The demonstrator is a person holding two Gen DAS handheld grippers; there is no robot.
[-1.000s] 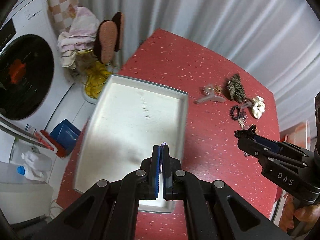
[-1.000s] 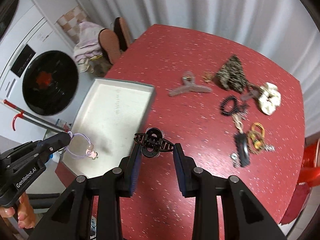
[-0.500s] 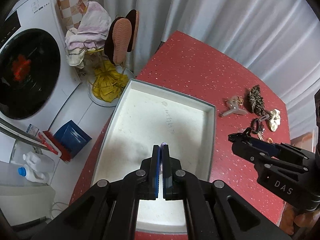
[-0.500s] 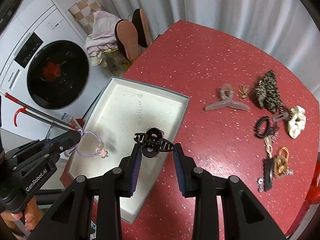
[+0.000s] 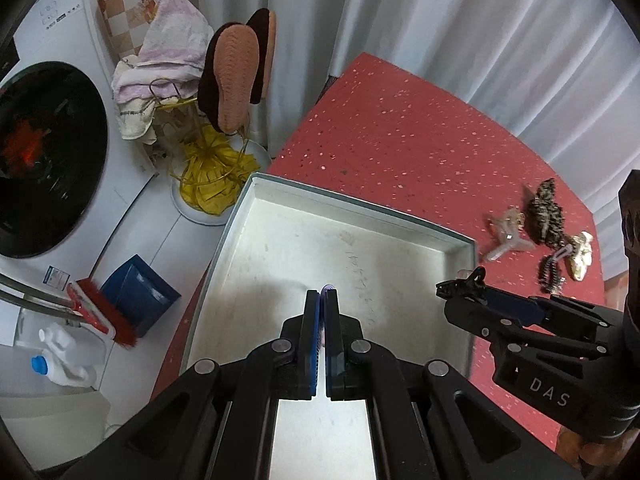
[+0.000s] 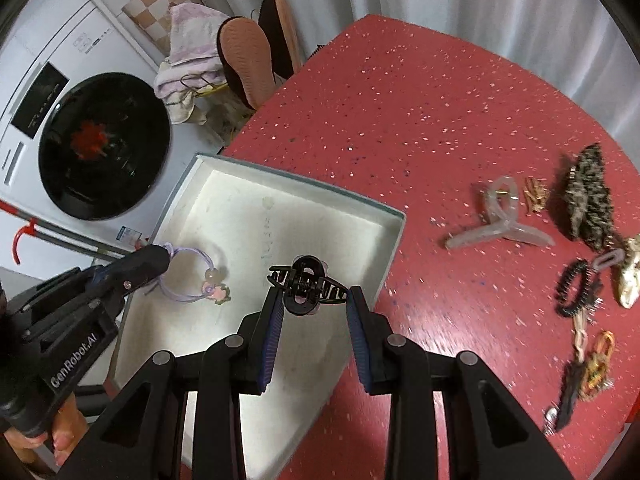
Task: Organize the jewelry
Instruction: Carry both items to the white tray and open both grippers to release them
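Both tools have come down and closer to the white tray [image 6: 390,236] since a second ago. The tray looks much bigger now, and the pile of hair things has slid off to the right side of the view.

The left tool [image 6: 166,254] is squeezed tight on a purple hair tie with a little pink charm [image 6: 196,280]. The tie hangs just over the tray's left part. The right tool [image 6: 314,304] pinches a black claw clip [image 6: 306,286] between its blue pads, above the middle of the tray.

The tray sits at the left edge of a red speckled bench [image 6: 400,112]. On the bench to the right lie a clear claw clip [image 6: 500,228], a leopard scrunchie [image 6: 588,200], a black coil tie [image 6: 576,288] and a cream scrunchie [image 6: 630,276].

Past the bench stands a white washing machine [image 5: 44,160]. Near it are slippers [image 5: 236,76], a towel [image 5: 168,60] and a gray curtain [image 5: 460,12].
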